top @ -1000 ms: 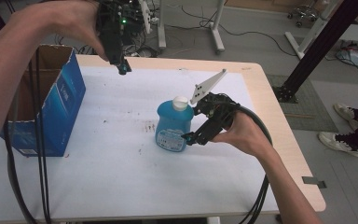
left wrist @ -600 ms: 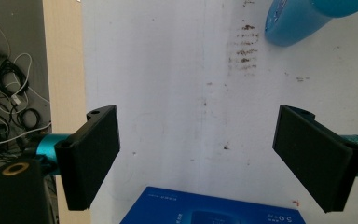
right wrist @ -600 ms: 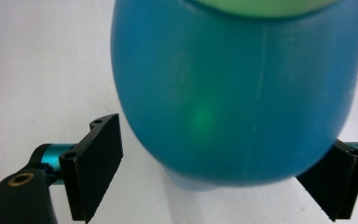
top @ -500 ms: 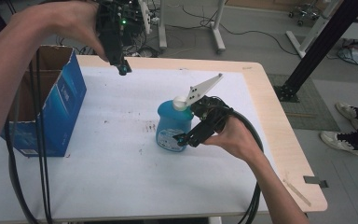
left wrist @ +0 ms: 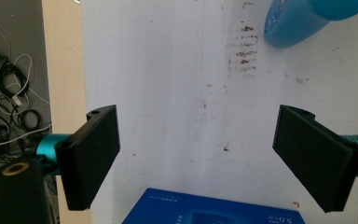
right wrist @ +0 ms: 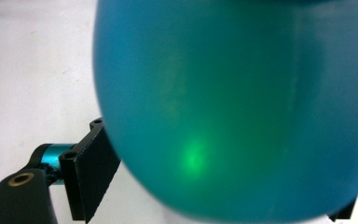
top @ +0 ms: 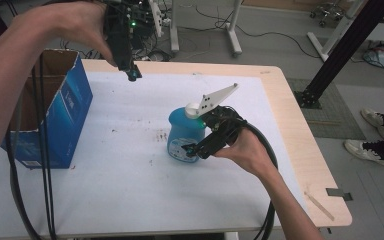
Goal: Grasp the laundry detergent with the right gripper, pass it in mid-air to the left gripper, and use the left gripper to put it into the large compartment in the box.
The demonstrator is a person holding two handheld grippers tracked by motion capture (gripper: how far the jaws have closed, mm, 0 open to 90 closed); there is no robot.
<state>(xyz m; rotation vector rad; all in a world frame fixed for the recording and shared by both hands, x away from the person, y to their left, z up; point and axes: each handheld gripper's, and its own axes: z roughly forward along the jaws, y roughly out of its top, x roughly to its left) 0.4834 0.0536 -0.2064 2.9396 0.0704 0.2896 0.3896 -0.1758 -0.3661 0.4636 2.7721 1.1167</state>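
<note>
**A:** What's on the table [top: 130, 200] around you, biggest thing first?

**B:** The blue cardboard box [top: 55, 120] at the left edge, top flaps open, standing upright. My left gripper [top: 130, 75] hangs above the far left part of the table, just beside that box, with its cables [top: 45, 165] dropping down in front of the box's near side. From the left gripper view I'm looking down past the box's blue top [left wrist: 214, 207], right under my jaws.

**A:** And the left claw itself?

**B:** Wide apart, nothing between the pads [left wrist: 93, 158], only bare white table cover below them.

**A:** Where's the bottle?

**B:** The blue bottle [top: 185, 135] stands upright near the middle of the table, a bit toward the right edge, white cap [top: 194, 109] on top. My right gripper [top: 200, 149] comes at it from the right side, low on the body. In the right gripper view the bottle [right wrist: 237, 107] sits between my jaws, one pad [right wrist: 91, 172] against its side. I've got it clamped.

**A:** Anything in the way?

**B:** Brown smudges [top: 157, 135] on the cover just left of the bottle, flat marks only. A thin wooden stick [top: 319, 204] lies near the right front corner, well apart.
</note>
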